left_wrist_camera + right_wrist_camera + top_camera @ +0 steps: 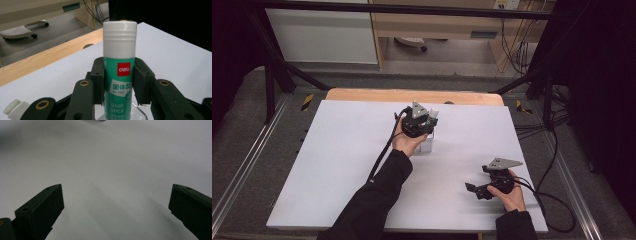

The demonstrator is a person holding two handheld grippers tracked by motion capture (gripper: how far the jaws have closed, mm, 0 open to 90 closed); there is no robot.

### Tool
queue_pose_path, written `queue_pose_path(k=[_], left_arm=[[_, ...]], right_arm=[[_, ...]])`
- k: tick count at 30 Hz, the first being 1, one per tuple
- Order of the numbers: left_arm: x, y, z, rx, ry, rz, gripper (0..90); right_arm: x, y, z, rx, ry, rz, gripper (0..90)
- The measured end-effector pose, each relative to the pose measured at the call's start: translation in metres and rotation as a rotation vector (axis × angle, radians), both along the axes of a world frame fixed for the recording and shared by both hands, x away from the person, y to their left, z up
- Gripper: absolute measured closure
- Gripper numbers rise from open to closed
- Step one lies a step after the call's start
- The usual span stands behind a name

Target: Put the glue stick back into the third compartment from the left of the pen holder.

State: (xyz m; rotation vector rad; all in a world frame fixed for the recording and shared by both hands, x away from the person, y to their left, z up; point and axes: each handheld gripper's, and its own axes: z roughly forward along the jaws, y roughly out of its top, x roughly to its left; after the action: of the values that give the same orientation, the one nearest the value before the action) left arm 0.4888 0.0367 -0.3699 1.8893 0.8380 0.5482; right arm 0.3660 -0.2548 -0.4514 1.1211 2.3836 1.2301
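Glue stick (120,75) held upright between the jaws of the left gripper (119,82); long axis vertical, white ribbed cap up, base down. Green label faces the left gripper view's camera: red "deli" patch, then white panel, then "GLUE STICK" lower on the body. Pads press the green body on both sides below the cap, roughly mid-height. Base sits at or in a clear plastic holder (138,114); only its rounded rim shows, so whether the stick rests inside it I cannot tell.

High view: left gripper (424,122) at the far middle of the white counter (342,150), near the wooden strip (362,95) along the far edge. Glue stick's white cap (433,113) stands just above the gripper's far side. Left hand (408,142) wraps the gripper body from the near side; dark sleeve runs back to the bottom edge.

A second white-capped item (15,110) lies at the lower left corner of the left gripper view; kind not clear.

Right gripper (473,189) rests low near the near right part of the counter, well apart from the glue stick. Its jaws stand wide, nothing between them, bare white surface below
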Motion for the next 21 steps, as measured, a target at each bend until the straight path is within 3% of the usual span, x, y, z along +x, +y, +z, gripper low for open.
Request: queue_pose_path(k=[6, 15, 21], left_arm=[[-0.001, 0.002, -0.01, -0.016, 0.016, -0.009, 64.9], [-0.003, 0.003, -0.014, -0.004, 0.02, -0.016, 64.9], [-0.004, 0.005, -0.022, 0.033, 0.05, -0.031, 64.8]], right_arm=[[0.0, 0.0, 0.0, 0.0, 0.0, 0.005, 0.6], [0.0, 0.0, 0.0, 0.002, -0.001, 0.01, 0.6], [0.0, 0.001, -0.001, 0.004, -0.002, 0.011, 0.6]])
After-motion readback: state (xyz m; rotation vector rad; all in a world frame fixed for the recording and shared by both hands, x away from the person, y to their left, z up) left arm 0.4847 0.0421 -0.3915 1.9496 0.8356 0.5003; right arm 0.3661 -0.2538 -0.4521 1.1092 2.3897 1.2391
